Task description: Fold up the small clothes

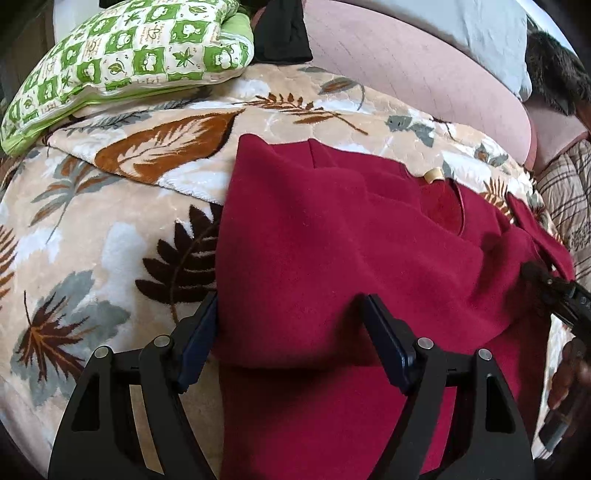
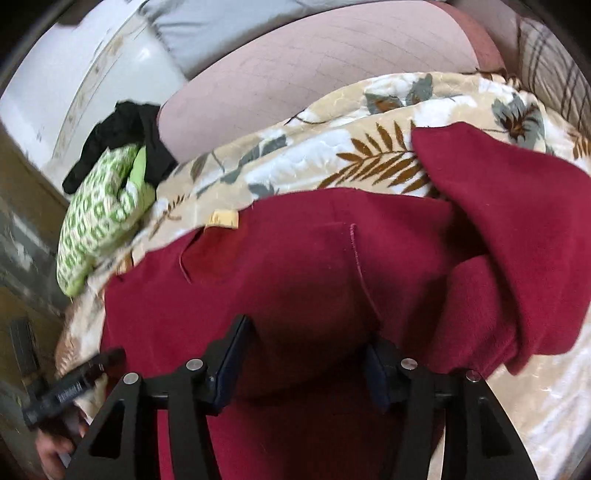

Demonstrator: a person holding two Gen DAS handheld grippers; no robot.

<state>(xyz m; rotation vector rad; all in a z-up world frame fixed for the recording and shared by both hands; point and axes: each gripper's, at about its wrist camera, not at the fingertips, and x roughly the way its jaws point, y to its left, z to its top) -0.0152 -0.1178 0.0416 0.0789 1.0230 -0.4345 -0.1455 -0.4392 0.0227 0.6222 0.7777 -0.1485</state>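
A dark red fleece garment [image 1: 332, 229] lies spread on a leaf-patterned blanket [image 1: 110, 229], with its neckline and tan label [image 1: 433, 174] at the far side. My left gripper [image 1: 290, 299] is low over the garment's left edge, jaws wide apart, with a hump of fleece between the pads. My right gripper [image 2: 309, 330] is down on the same red garment [image 2: 314, 258] nearer the neckline label [image 2: 222, 218]. Its jaws are apart with a bulge of fleece between them. A loose flap, perhaps a sleeve [image 2: 517, 229], lies folded over at the right. The other gripper's black tip [image 1: 561, 295] shows at the right edge.
A green-and-white checked pillow [image 1: 129, 55] and a black cloth [image 1: 280, 33] lie at the far left of the bed. A pink cushion [image 1: 424, 74] runs along the back. A plaid blanket [image 1: 569, 192] lies at the right. A person's hand [image 2: 55, 454] holds the left gripper's handle.
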